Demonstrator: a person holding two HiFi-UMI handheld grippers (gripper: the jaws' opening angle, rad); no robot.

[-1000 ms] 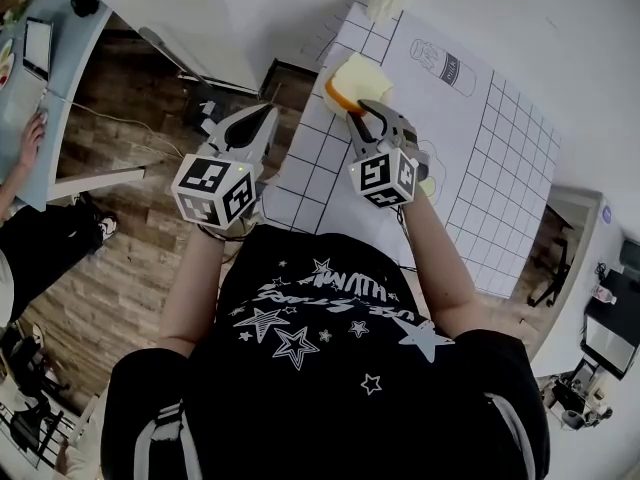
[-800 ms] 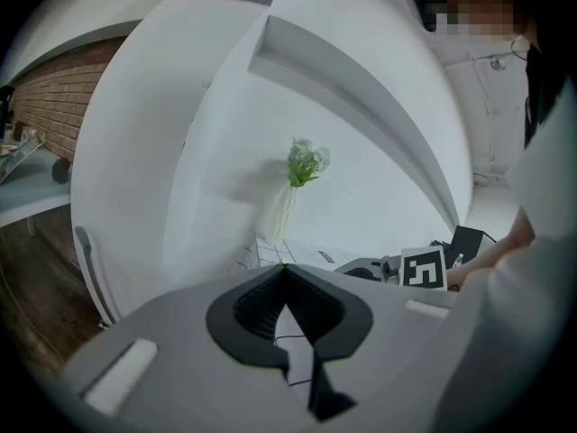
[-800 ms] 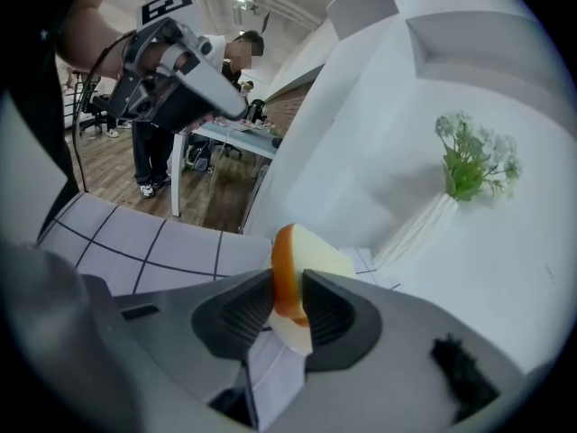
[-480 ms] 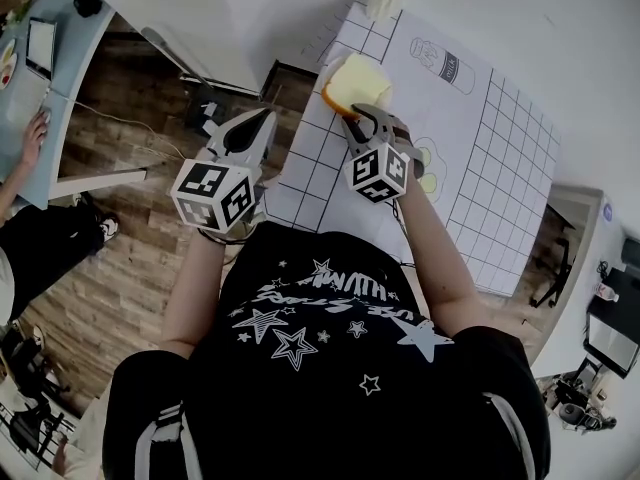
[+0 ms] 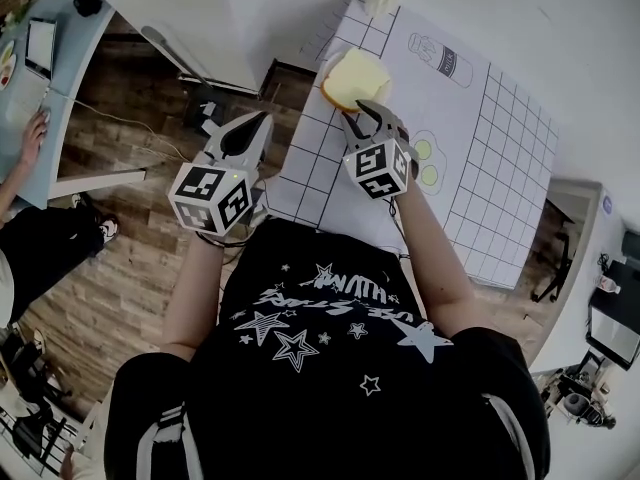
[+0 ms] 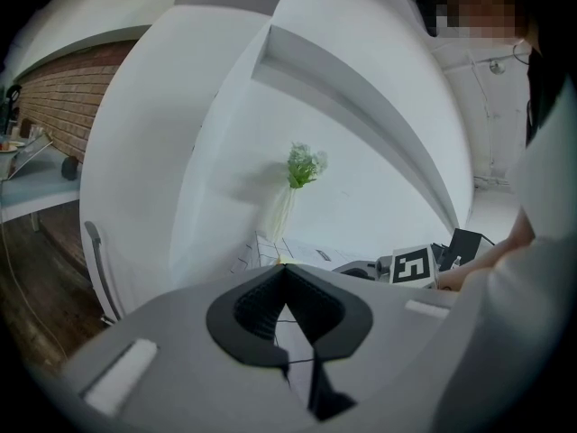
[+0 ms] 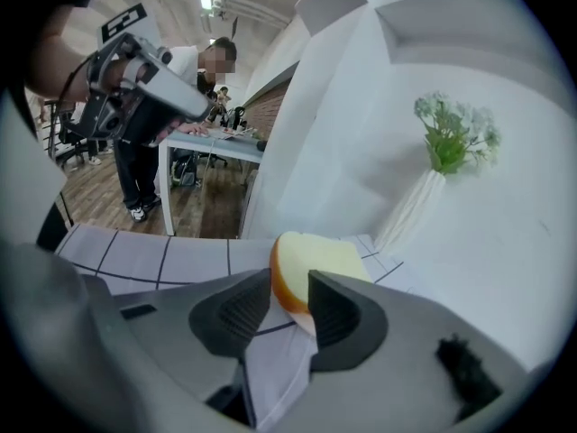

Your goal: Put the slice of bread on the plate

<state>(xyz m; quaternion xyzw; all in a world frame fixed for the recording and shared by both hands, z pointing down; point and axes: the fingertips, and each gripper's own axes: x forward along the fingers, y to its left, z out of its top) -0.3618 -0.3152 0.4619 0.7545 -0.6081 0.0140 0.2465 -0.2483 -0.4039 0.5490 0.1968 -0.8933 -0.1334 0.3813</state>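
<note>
Slice of bread (image 5: 355,78) lies flat on the gridded mat (image 5: 480,158), at the far left corner of the desk (image 5: 570,48), just short of the vase (image 7: 410,207) with green sprigs. No plate shows in any view, so as far as I can tell it sits on bare mat and I can't call it on target. Right gripper (image 5: 360,113) points down at it. Its jaws have just been opening and now stand wide. The near crust edge sits between the tips with no visible squeeze, so I read that as let go. Left gripper (image 5: 263,120) hangs off the desk's left edge over the wood floor (image 5: 130,268), jaws closed tip to tip, nothing in them. Handling, my read: the bread is light, soft and spongy, dents and tears easily, not slippery. Best hold is across the crust edge with a shallow bite and a light pinch, kept flat. Pinching the middle crumb would likely crush it.
</note>
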